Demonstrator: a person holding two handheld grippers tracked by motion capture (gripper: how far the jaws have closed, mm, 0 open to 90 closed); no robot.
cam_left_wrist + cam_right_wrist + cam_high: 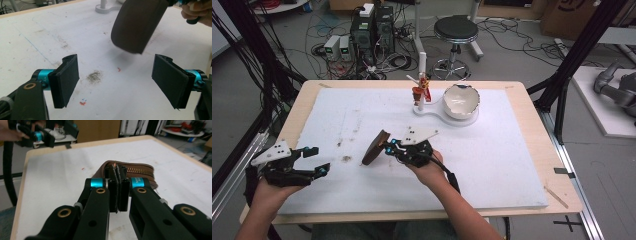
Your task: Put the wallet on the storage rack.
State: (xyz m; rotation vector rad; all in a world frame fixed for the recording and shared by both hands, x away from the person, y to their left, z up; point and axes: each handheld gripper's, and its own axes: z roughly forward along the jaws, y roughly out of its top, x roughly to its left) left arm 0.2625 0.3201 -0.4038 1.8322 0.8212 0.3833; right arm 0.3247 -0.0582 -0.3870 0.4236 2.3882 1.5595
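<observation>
A brown zippered pouch hangs just above the white mat, held at one end by my right gripper, which is shut on it. In the right gripper view the jaws pinch the pouch at its brass zipper end, my right gripper closed tight. My left gripper is open at the mat's left, a short way from the pouch. In the left gripper view the pouch hovers ahead of the wide-apart pads of my left gripper, nothing between them.
A white stand with a post and red clip and a cracked white bowl sit at the mat's far middle. The mat has dirt smudges. Cables, computers and a stool lie beyond the table.
</observation>
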